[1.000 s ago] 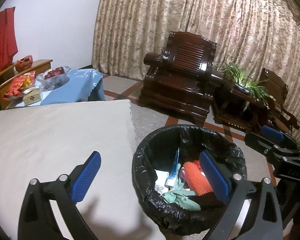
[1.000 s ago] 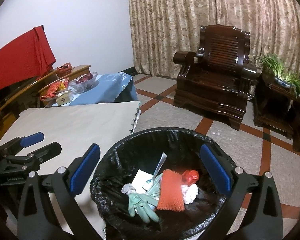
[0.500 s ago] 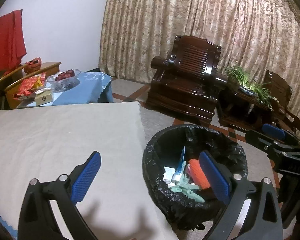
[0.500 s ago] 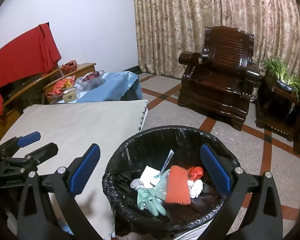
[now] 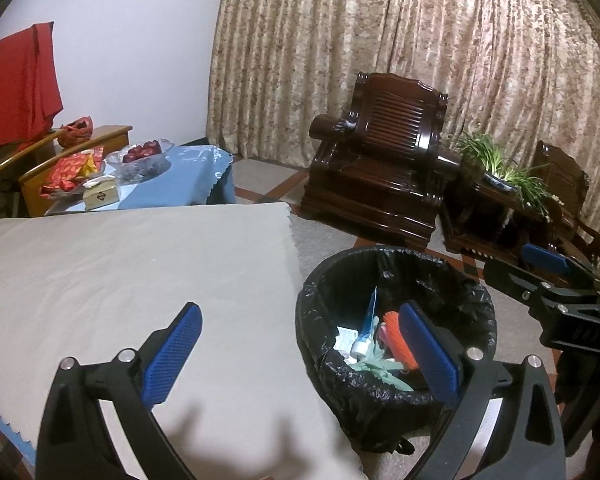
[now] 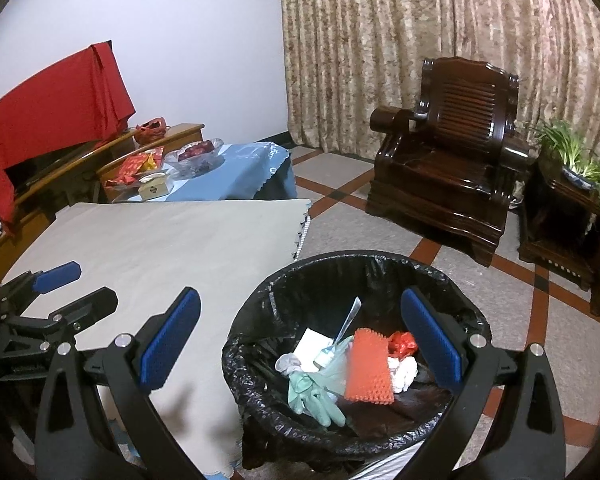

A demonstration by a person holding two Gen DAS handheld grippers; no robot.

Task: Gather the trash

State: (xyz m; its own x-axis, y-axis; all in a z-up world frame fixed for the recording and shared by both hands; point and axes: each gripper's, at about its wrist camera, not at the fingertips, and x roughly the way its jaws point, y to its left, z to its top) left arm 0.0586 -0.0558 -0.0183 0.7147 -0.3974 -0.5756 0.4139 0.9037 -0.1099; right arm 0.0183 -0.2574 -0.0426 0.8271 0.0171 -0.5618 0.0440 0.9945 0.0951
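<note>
A round bin with a black liner point(image 6: 260, 312) point(image 5: 472, 280) stands on the floor beside the table's right edge. Inside lie an orange bumpy sponge point(image 6: 369, 372) point(image 5: 392, 330), a pale green glove point(image 6: 314, 392) point(image 5: 376, 368), a small tube point(image 6: 336, 340) point(image 5: 364, 336), white paper point(image 6: 310, 344), a red wrapper point(image 6: 402, 342) and white tissue point(image 6: 406, 372). My left gripper point(image 5: 300, 352) is open and empty above the table's right edge; it also shows at the left of the right wrist view point(image 6: 66, 292). My right gripper point(image 6: 300, 334) is open and empty above the bin's left rim.
A beige cloth point(image 5: 132, 272) covers the table. Behind it stand a blue-clothed table point(image 5: 188, 180) with a glass bowl and snacks, a wooden cabinet with red cloth point(image 6: 56, 116), a dark wooden armchair point(image 6: 448, 168), a side stand with a plant point(image 5: 496, 168), and curtains.
Both grippers have drawn back and up from the bin, so the bin looks smaller and lower in both views. Their jaws stayed open. The trash in the bin has not moved.
</note>
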